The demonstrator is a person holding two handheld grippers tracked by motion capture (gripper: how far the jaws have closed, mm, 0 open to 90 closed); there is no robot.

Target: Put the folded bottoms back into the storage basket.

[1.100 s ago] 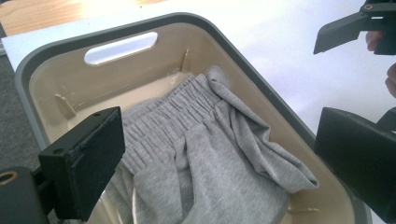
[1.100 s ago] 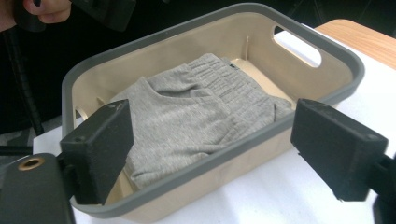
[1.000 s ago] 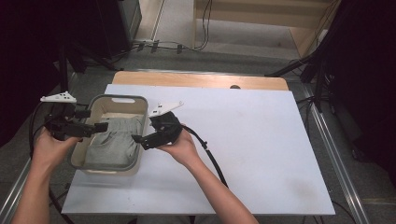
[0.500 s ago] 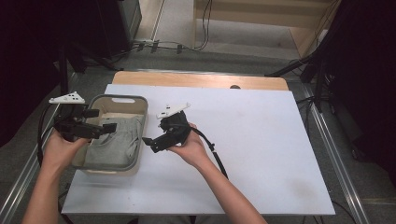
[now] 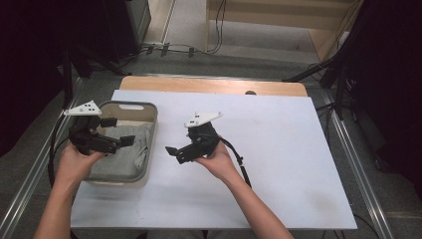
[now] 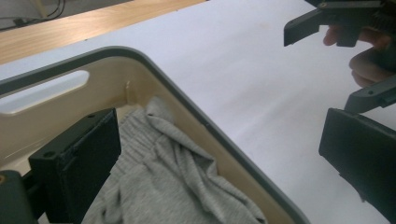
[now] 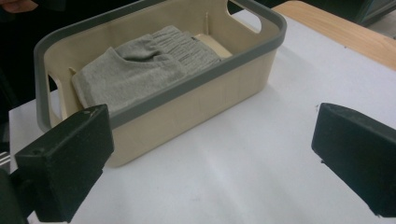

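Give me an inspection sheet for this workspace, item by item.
Surface: white table top, bare apart from the basket; wooden strip along its far edge.
Job's things: beige basket with grey rim at the left, folded grey garment lying inside.
Clutter: nothing seen.
Grippers: left gripper open over the basket; right gripper open over the table beside the basket; both empty.
Cables: one black cable trails from the right gripper.
Surroundings: grey floor, more cables beyond the table, dark sides.

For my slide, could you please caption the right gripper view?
Open right gripper faces a beige basket holding folded grey cloth on a white table.
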